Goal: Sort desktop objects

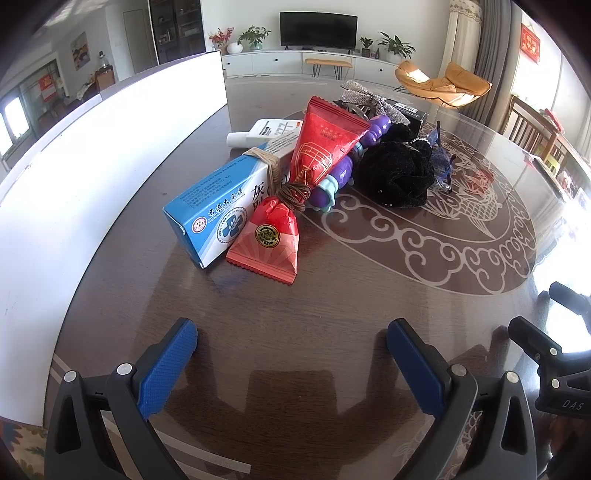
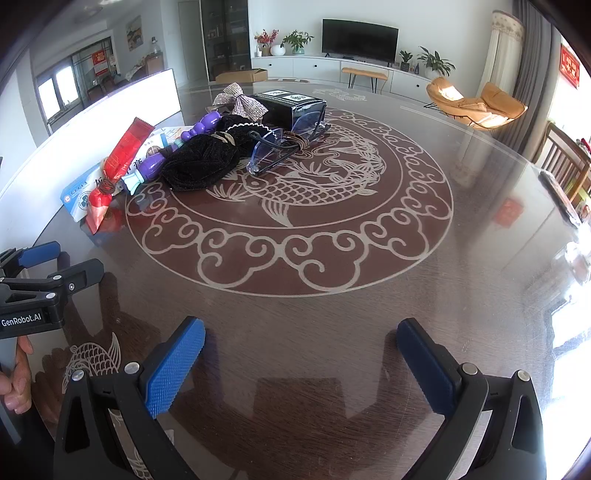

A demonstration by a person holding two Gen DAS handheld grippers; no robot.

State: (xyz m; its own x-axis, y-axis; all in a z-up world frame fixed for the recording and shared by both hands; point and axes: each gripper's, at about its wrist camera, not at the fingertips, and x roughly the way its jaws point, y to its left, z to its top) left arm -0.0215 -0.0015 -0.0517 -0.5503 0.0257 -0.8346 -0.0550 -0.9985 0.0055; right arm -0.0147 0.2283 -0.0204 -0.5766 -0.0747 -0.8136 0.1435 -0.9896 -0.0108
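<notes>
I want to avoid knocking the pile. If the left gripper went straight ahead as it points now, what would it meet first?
Probably the red candy-shaped packet, the nearest item between the open left gripper fingers; the blue-and-white box lies just left. Depth is uncertain.

black television (image 2: 360, 40), orange lounge chair (image 2: 476, 101), potted plants (image 1: 254, 36)

Red wrapper (image 1: 325, 147) with gold emblem; blue-and-white box (image 1: 218, 210); brown table (image 2: 332, 332) with pale fish-and-cloud pattern.
</notes>
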